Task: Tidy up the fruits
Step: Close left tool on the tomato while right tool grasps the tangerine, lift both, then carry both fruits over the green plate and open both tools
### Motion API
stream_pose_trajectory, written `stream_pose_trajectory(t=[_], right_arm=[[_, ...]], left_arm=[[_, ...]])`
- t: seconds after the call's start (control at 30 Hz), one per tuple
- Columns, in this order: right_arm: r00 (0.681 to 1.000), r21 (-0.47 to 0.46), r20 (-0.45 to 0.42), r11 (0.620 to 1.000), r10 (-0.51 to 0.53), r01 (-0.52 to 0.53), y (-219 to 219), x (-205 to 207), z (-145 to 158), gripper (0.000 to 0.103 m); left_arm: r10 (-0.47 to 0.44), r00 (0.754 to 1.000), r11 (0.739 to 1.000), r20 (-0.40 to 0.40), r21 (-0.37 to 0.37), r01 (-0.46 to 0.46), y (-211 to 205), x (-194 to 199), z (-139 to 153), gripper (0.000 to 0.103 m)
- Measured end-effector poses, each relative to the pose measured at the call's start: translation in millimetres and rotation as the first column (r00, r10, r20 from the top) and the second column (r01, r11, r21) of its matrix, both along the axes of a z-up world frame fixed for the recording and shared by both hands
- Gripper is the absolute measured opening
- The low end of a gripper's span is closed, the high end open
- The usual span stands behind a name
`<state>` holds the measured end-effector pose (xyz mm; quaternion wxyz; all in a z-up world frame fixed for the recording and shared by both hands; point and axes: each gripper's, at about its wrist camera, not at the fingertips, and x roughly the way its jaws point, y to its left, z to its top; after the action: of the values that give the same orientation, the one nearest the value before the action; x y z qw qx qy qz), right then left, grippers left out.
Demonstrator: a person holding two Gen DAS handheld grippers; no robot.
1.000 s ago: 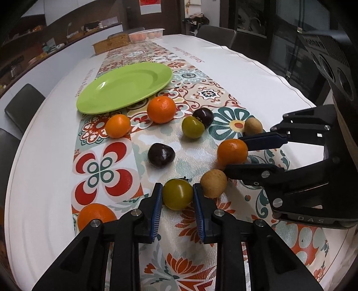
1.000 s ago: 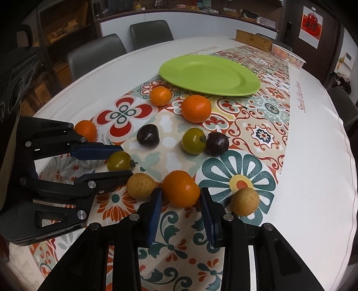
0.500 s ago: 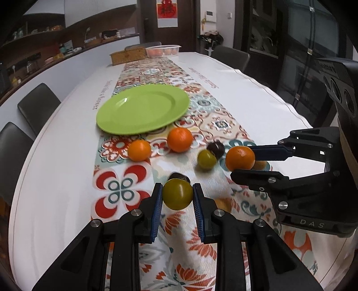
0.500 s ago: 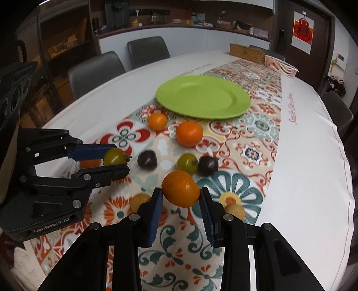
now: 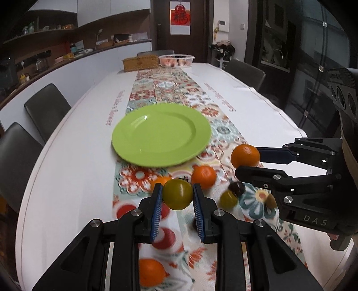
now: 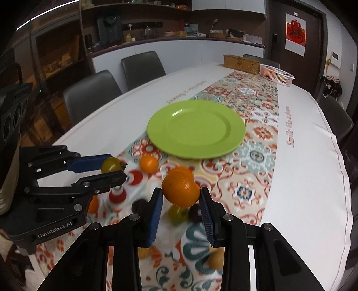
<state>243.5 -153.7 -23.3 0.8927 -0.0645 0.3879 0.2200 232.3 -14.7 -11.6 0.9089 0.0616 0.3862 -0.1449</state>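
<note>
- Dark cabinets, grey chairs (image 5: 45, 107) and a red door hanging (image 5: 180, 16) frame a long white surface (image 5: 78, 143) with a patterned runner (image 5: 170, 89) down its middle.
- Left gripper (image 5: 177, 199) has its blue-padded fingers (image 5: 156, 210) clenched on a green-yellow tomato (image 5: 177, 197), held clear above the runner.
- Right gripper (image 6: 181, 202) grasps an orange (image 6: 180, 189) between its fingers (image 6: 207, 215), likewise lifted off the cloth.
- Green plate (image 5: 161, 135) lies bare on the runner just beyond both held fruits.
- Loose fruit sits below on the cloth (blurred): two oranges (image 5: 203, 176) (image 5: 152, 272), a second green tomato (image 5: 228, 199) touching a dark plum (image 5: 237, 188).
- Far end: a wicker box (image 5: 140, 63) beside a pale plastic basket (image 5: 176, 60).
</note>
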Motion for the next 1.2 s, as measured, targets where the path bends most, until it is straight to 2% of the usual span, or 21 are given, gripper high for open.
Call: stream_pose_trajectory(t=[0.1, 0.27, 0.57, 0.8, 1.0, 1.2], right_arm=[[1.0, 0.009, 0.015, 1.0, -0.004, 0.004, 2.2, 10.8, 6.2, 0.035], [1.0, 0.022, 0.009, 1.0, -0.015, 0.014, 5.3, 35.0, 8.1, 0.035], [0.998, 0.018, -0.05, 1.0, -0.023, 0.023, 11.1, 94.6, -9.0, 0.035], [0.996, -0.015, -0.08, 1.0, -0.027, 0.025, 17.8, 123.8, -20.8, 0.035], [0.994, -0.011, -0.097, 0.999, -0.039, 0.038, 18.2, 132.6, -24.6, 0.035], [0.994, 0.006, -0.093, 0.998, -0.064, 0.065, 9.0, 123.6, -16.9, 0.038]], left_arm=[[0.003, 1.0, 1.0, 0.026, 0.004, -0.003, 2.3, 10.8, 4.1, 0.027], [0.01, 1.0, 1.0, 0.017, -0.001, -0.01, 5.7, 37.9, 2.5, 0.027], [0.02, 0.999, 1.0, -0.048, -0.022, -0.021, 14.6, 94.5, -14.3, 0.027], [0.018, 0.995, 1.0, -0.101, -0.011, -0.019, 14.1, 124.0, -29.4, 0.027], [0.03, 0.994, 1.0, -0.105, -0.006, -0.031, 12.7, 128.0, -30.3, 0.029], [0.064, 0.996, 0.998, -0.06, 0.022, -0.062, 13.1, 110.9, -13.7, 0.043]])
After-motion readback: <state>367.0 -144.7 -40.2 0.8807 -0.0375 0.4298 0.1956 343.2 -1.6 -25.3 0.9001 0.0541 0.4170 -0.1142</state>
